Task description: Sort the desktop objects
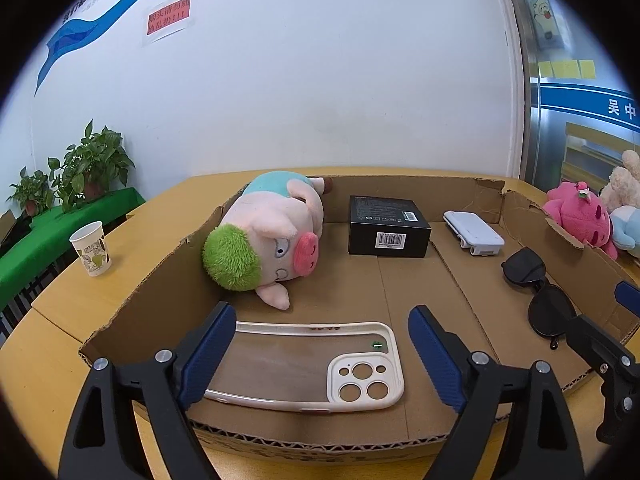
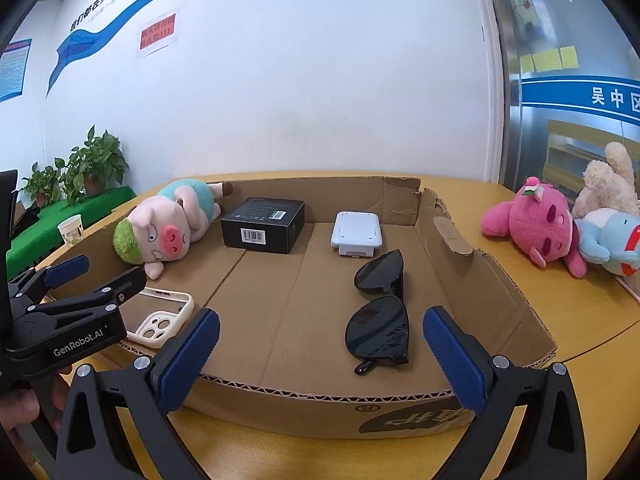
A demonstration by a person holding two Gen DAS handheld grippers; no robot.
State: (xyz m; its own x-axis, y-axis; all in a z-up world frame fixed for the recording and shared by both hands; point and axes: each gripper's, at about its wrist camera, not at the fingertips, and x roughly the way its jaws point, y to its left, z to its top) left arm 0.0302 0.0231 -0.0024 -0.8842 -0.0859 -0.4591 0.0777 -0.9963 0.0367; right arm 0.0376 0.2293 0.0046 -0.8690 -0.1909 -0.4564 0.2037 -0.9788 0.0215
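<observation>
On the wooden table [image 1: 60, 332] sits a cardboard tray [image 1: 132, 300]. My left claw [image 1: 320, 356] gapes empty around the phone case [image 1: 304, 364]: light, bendy, slick, best pinched across its long rims. My right claw [image 2: 320, 360] is open and empty too.

Lay flat in cardboard tray [image 1: 132, 308]: cream phone case [image 1: 312, 364] lower centre, black sunglasses [image 2: 380, 312] folded at right, black box [image 1: 388, 226] centre, white device [image 1: 474, 233] upper right, pig plush [image 1: 264, 240] sideways, upper left.
</observation>
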